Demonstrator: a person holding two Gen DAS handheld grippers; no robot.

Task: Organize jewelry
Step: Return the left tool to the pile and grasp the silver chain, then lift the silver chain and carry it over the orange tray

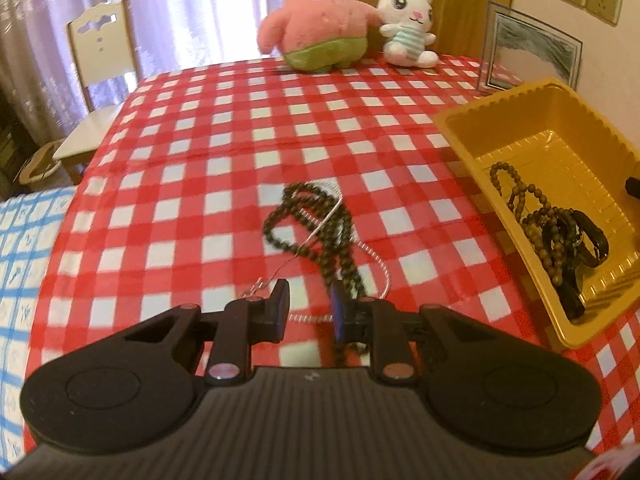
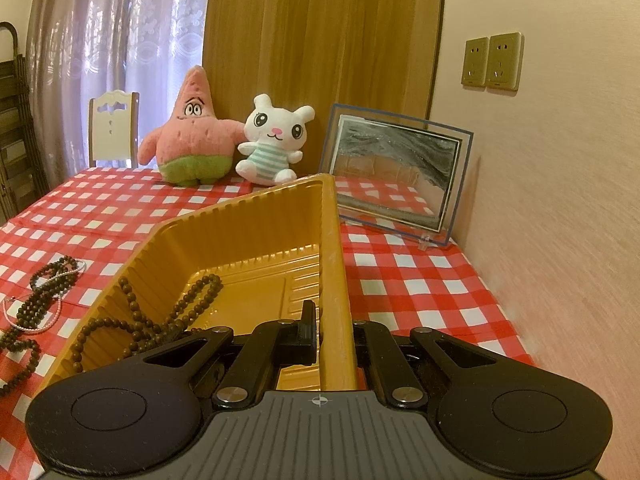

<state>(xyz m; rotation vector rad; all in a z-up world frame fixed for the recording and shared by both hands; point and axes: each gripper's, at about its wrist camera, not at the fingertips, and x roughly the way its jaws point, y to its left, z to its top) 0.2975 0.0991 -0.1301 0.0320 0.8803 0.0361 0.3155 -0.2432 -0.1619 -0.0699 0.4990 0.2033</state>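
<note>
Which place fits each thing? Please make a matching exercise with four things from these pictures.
Things:
1. pink star plush
2. picture frame
3. dark bead necklace
4. yellow tray

Places:
a. clamped at its rim by the right gripper
b. loose on the checked cloth
c. beside the white rabbit plush
d. standing near the wall

Pairs: 1-c, 2-d, 3-b, 4-a

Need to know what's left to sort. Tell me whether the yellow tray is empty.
Not empty. The tray already holds brown beads and dark bands; another bead pile lies out on the cloth.
</note>
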